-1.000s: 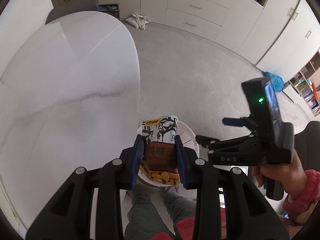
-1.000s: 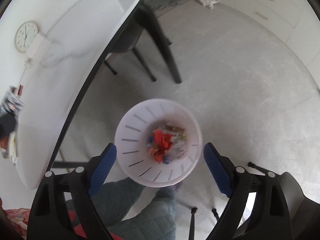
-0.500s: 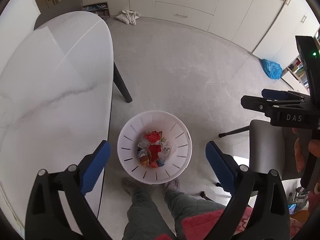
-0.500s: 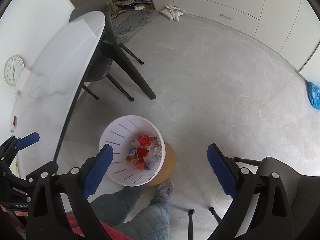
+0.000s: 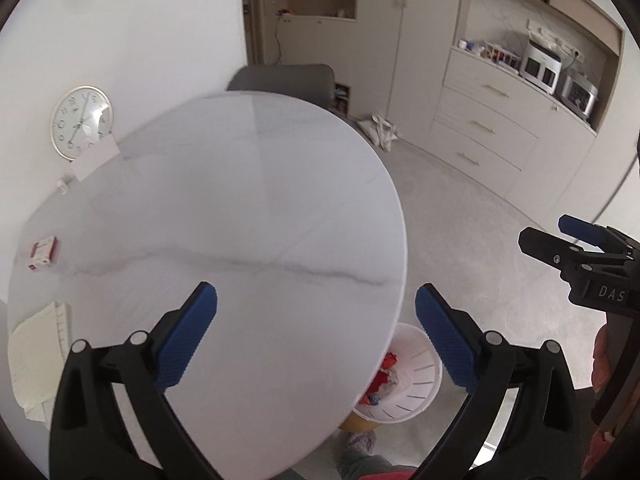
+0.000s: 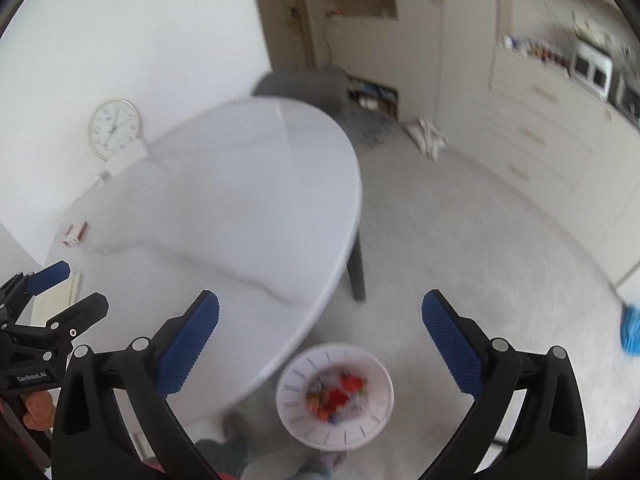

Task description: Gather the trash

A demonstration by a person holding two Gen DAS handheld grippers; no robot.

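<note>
A white slotted bin (image 6: 335,396) with colourful wrappers stands on the floor by the table's near edge; it also shows in the left wrist view (image 5: 404,380), partly hidden under the tabletop. My left gripper (image 5: 316,336) is open and empty above the white marble table (image 5: 240,216). My right gripper (image 6: 320,340) is open and empty above the table edge and the bin. A small red and white box (image 5: 42,253) lies at the table's far left; it also shows in the right wrist view (image 6: 75,234).
A cream notepad (image 5: 38,356) lies at the table's left edge. A wall clock (image 5: 81,122) leans behind the table. A grey chair (image 5: 282,80) stands at the far side. Cabinets (image 5: 488,128) line the right wall. A blue bag (image 6: 631,330) lies on the floor.
The left gripper opened and let the snack packet go over the bin. Both grippers then tilted up from the bin toward the tabletop.
</note>
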